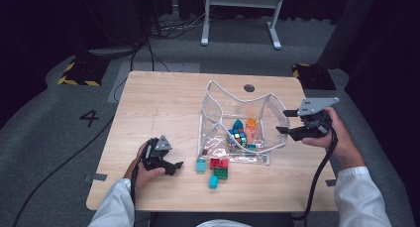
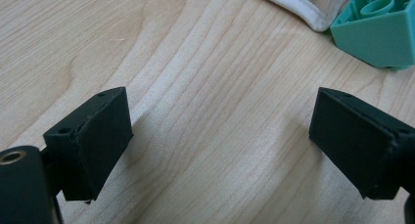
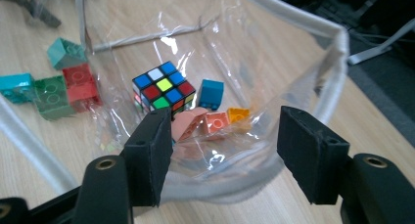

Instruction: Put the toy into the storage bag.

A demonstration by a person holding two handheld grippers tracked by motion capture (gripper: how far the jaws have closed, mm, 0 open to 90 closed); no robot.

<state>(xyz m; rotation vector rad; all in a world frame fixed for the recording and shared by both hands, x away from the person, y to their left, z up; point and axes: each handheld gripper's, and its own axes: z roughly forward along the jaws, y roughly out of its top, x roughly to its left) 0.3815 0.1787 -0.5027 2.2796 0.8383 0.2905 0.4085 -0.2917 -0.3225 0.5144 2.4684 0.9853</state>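
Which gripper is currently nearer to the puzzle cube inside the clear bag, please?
The right. The right gripper is beside the clear bag's right wall, close to the puzzle cube inside. The left gripper rests on the table, beyond the loose bricks.

The left hand-held gripper [image 1: 174, 165] rested low at seven o'clock, jaws wide apart and pointing toward three o'clock. The right hand-held gripper [image 1: 284, 121] hovered at three o'clock, jaws parted, aimed toward nine o'clock.
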